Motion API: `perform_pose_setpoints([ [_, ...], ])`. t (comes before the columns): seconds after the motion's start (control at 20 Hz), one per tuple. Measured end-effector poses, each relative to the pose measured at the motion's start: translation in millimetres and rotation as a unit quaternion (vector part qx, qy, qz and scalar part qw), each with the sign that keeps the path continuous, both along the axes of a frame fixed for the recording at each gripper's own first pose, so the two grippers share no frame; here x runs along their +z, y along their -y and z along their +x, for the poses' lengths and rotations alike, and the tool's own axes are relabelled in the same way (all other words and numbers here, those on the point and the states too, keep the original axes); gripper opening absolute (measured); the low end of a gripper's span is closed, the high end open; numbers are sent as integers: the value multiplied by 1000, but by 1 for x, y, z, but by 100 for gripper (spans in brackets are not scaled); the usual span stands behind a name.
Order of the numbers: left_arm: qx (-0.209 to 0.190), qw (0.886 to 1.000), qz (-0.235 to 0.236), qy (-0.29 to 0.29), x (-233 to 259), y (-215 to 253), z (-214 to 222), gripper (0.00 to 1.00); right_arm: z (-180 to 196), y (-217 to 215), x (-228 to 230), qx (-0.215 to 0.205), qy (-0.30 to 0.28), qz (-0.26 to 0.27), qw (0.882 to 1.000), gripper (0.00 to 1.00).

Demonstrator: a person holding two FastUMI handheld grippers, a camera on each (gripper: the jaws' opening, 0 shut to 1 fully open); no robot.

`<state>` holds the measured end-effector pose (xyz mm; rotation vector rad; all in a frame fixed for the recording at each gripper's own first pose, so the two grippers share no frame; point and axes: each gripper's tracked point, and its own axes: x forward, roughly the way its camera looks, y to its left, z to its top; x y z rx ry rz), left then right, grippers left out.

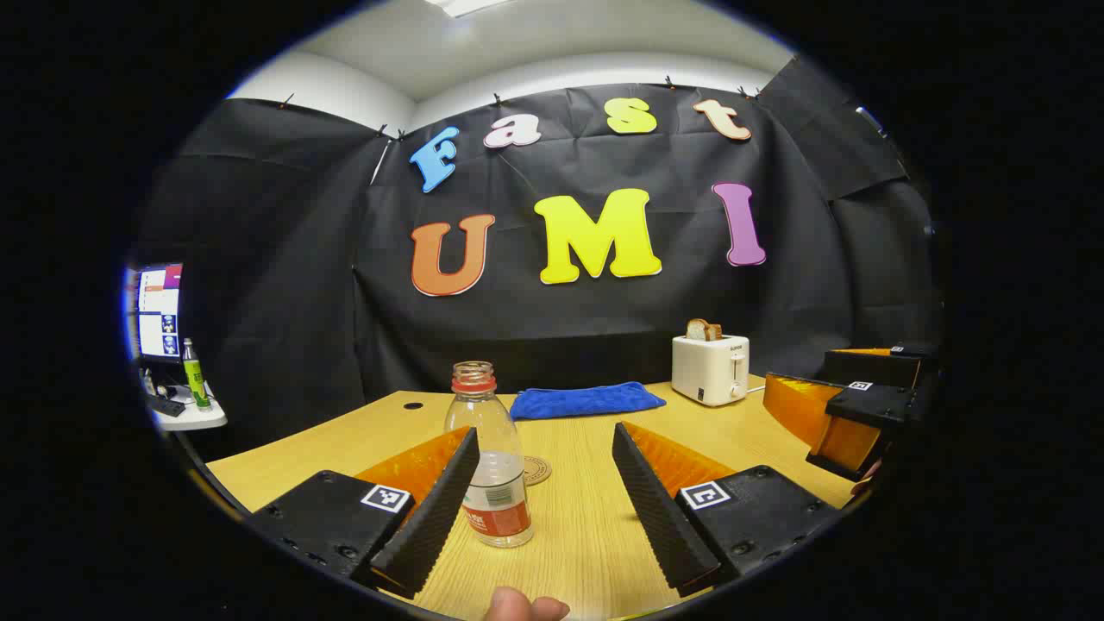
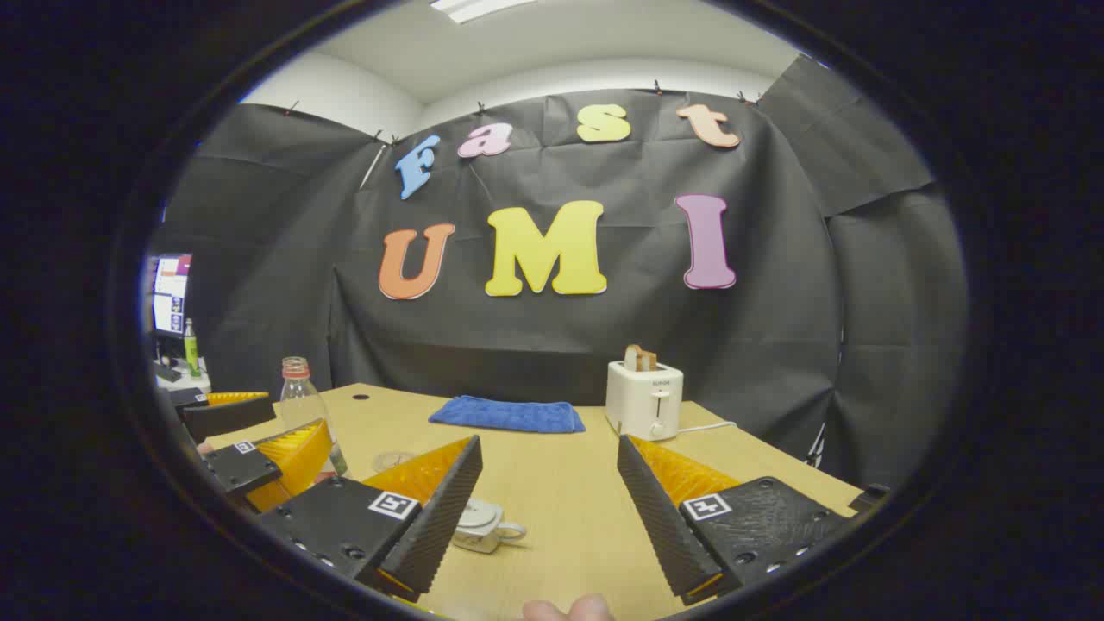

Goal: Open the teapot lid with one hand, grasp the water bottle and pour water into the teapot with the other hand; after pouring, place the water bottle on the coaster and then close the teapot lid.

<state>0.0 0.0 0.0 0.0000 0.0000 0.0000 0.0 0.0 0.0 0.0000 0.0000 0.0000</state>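
Start of task, nothing grasped yet. Water bottle [image 1: 489,457] upright on table [image 1: 595,535], uncapped, just beside left tool [image 1: 542,500] inner left finger, jaws apart. Coaster [image 1: 536,470] just behind bottle. Right tool [image 2: 548,509] jaws apart, teapot [image 2: 485,524] near its left finger, lid on. Next, my guess: right clamps lid knob, left centres on bottle

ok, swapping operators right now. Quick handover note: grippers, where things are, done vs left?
Left gripper: open, holding nothing; the water bottle stands uncapped on the table just inside its left finger.
Right gripper: open, holding nothing; the white teapot sits low by its left finger, partly hidden, and the lid looks to be on.
Coaster: on the table just behind the bottle, nothing on it.
Also on the table: blue cloth, toaster.
Done: nothing yet.
Left: lift the lid, grasp the bottle, pour, set the bottle on the coaster, close the lid.
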Motion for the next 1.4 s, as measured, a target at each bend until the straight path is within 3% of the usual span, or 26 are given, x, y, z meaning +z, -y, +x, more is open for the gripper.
perform_pose_setpoints([
  [0.85,-7,1000,16,-2,5,2,-7,98,1,-12,-5,17,-15,-11,1000,95],
  [1.4,-3,1000,-5,-10,6,-2,-12,98,25,-44,-56,66,-70,-27,995,98],
])
